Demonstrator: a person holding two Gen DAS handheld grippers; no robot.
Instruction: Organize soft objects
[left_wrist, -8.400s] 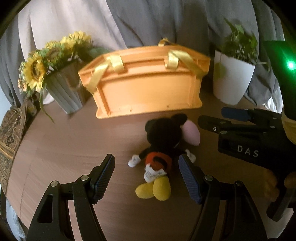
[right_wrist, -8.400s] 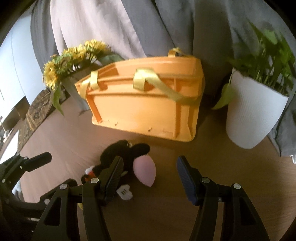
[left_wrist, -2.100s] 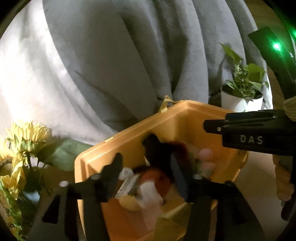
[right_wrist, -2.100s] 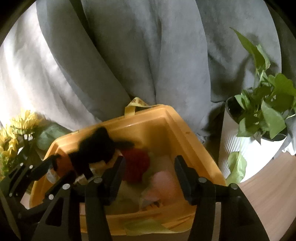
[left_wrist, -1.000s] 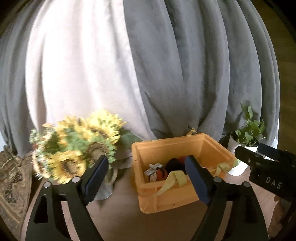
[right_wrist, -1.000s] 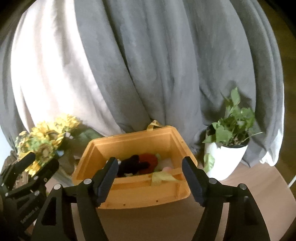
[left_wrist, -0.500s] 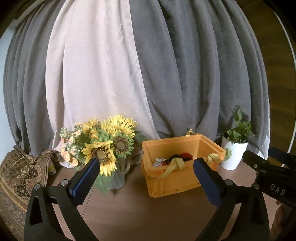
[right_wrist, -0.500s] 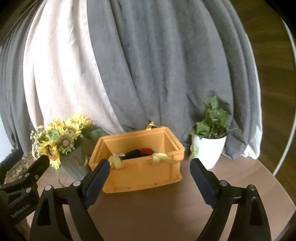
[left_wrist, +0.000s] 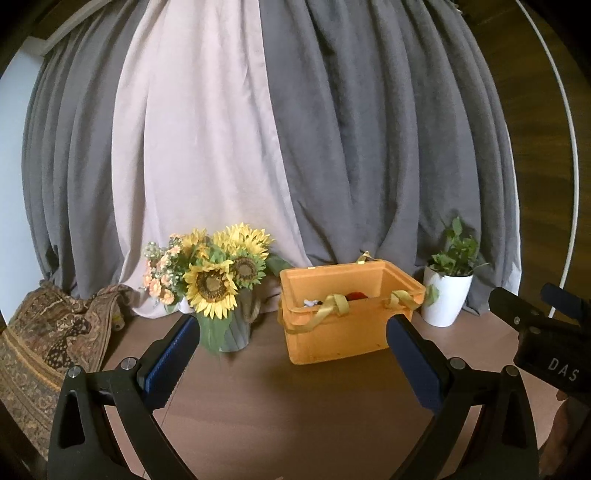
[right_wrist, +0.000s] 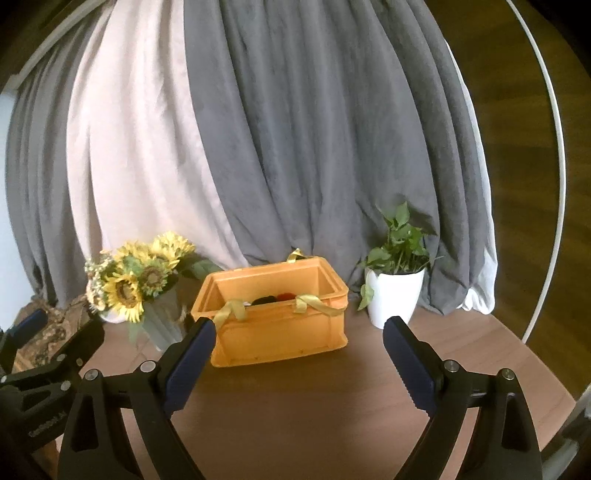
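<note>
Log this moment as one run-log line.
left gripper: open, empty | right gripper: open, empty | soft toys: in orange crate | table: no toys

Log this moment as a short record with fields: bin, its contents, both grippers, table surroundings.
bin: orange crate, upright on the wooden table, yellow ribbon handles
contents: black and red soft items just visible over the rim
left gripper: open, holds nothing, apart from the crate
right gripper: open, holds nothing
left of crate: sunflower bouquet in a vase
right of crate: potted plant in a white pot
backdrop: grey and pale curtains
</note>
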